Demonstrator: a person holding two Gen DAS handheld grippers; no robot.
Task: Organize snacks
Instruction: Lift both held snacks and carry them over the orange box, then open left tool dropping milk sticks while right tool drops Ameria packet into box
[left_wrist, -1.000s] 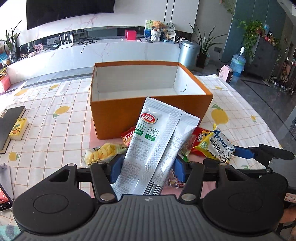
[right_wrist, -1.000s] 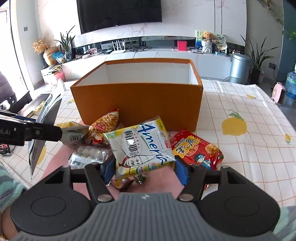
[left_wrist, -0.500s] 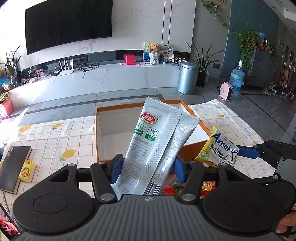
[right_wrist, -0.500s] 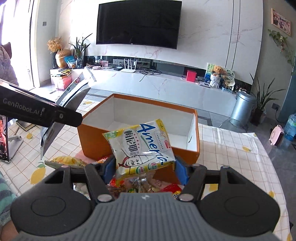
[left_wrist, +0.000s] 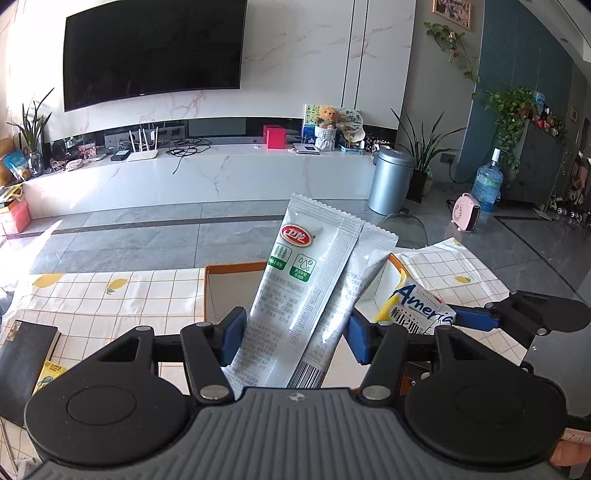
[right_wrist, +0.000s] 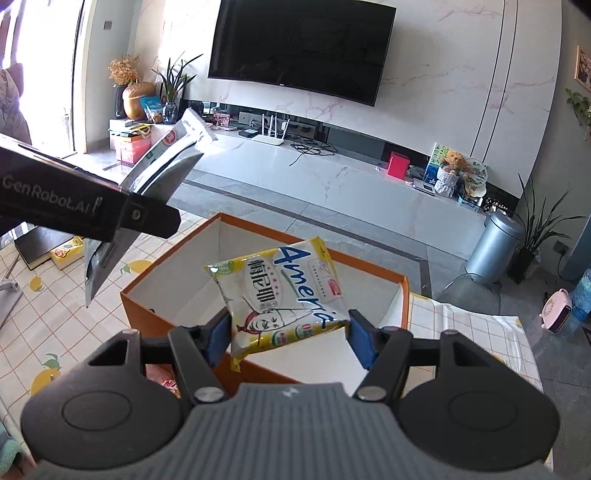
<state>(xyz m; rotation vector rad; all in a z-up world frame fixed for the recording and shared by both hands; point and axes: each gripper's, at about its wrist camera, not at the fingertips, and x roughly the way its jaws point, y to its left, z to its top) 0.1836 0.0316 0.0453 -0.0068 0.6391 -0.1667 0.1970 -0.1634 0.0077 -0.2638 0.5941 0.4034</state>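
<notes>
My left gripper (left_wrist: 293, 338) is shut on a long white snack packet (left_wrist: 295, 291) with a red oval logo, which stands up out of the jaws. Behind it lies the orange box (left_wrist: 236, 266), mostly hidden. My right gripper (right_wrist: 286, 338) is shut on a yellow and white snack bag (right_wrist: 280, 295) with blue lettering, held tilted above the open orange box (right_wrist: 147, 317) with its white inside. The left gripper (right_wrist: 110, 210) and its white packet (right_wrist: 162, 173) show at the left of the right wrist view. The yellow bag (left_wrist: 417, 314) shows at the right of the left wrist view.
The table wears a white checked cloth (right_wrist: 74, 332) with lemon prints. A black book (left_wrist: 26, 362) and a small yellow pack (left_wrist: 48, 373) lie at its left. A red snack packet (right_wrist: 166, 384) peeks out below the box. Grey floor and a white TV bench lie beyond.
Both grippers have risen and moved forward with their packets, from the snack pile in front of the box to above it. The right one has rolled, so the yellow bag now tilts.
</notes>
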